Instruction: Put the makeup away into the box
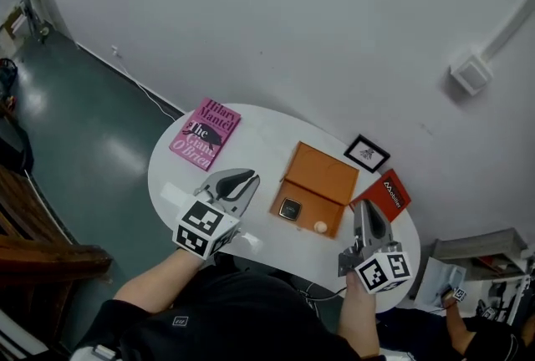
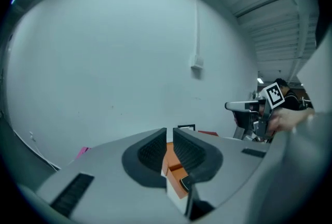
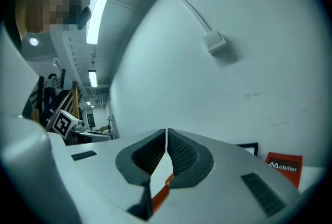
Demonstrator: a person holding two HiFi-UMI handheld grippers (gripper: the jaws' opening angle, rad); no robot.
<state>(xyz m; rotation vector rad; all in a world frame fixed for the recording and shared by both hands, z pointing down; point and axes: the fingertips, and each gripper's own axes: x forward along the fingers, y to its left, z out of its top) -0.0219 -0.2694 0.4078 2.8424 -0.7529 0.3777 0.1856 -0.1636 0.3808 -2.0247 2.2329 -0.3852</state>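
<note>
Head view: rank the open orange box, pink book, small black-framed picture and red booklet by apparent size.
1. Open orange box
2. Pink book
3. Red booklet and black-framed picture: these look about alike, too close to rank.

A bare lab-like workroom: fluorescent tube lights (image 3: 106, 0), plain white wall (image 1: 292, 17), painted floor (image 1: 84, 142).
</note>
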